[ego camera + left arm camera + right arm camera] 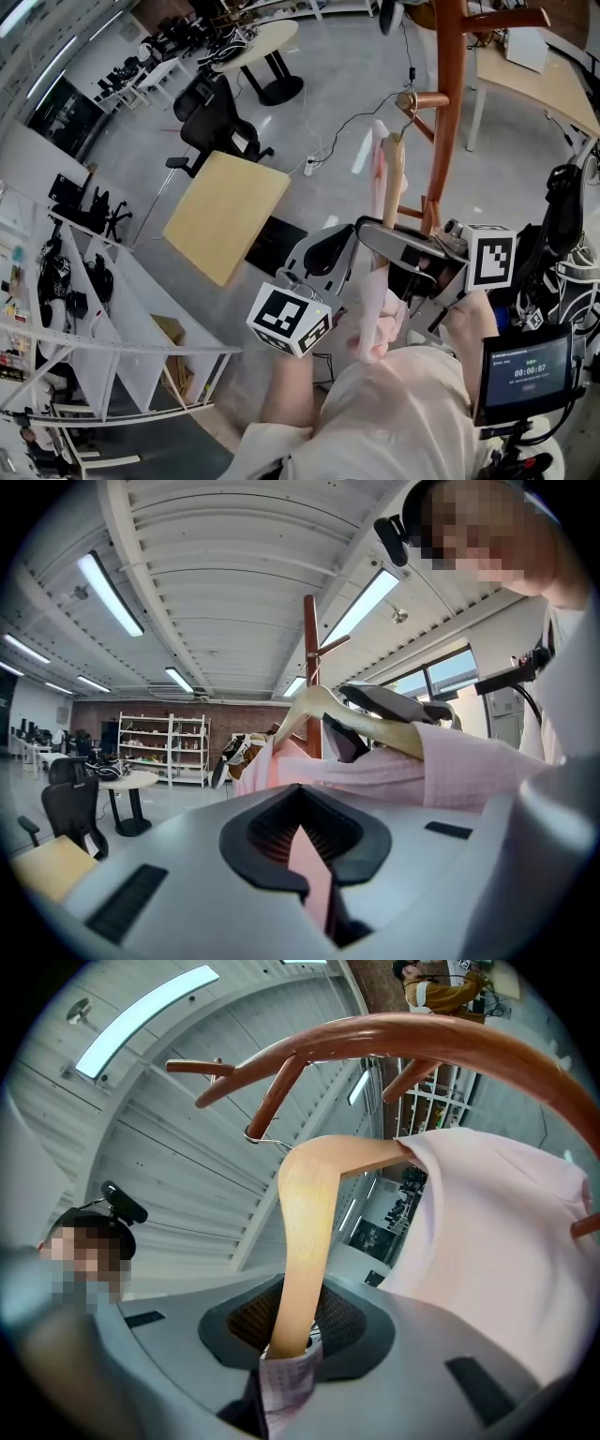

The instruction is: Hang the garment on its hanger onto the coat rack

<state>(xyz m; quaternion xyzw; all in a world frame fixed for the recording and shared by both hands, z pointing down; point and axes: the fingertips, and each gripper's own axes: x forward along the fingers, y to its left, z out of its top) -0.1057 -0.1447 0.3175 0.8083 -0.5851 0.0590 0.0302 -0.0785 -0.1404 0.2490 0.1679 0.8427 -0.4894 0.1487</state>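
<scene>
The left gripper (309, 885) has its jaws closed on a fold of the pink garment (450, 771), which runs up and away from it toward the hanger. The right gripper (289, 1361) is clamped on the lower end of the wooden hanger (309, 1204), with a bit of patterned cuff pinched in alongside the wood. The likeliest trouble starts here. The grip sits at one tip of the hanger, so any twist of the right gripper would swing the far end and the metal hook (255, 1134) sideways. A pull from the left gripper could drag the cloth off the hanger's shoulder. From the right gripper the hanger rises straight ahead and bends away, the garment draped to its right. The hook stands at the far top, just beside a slanted peg (281, 1091) of the reddish wooden coat rack (441, 1035). Whether the hook is over that peg or only beside it cannot be told. If it is let go before it seats, hanger and garment would probably drop. Beyond the left gripper, past the rack's pole, stand a round table (127, 782) and shelves (164, 747).
</scene>
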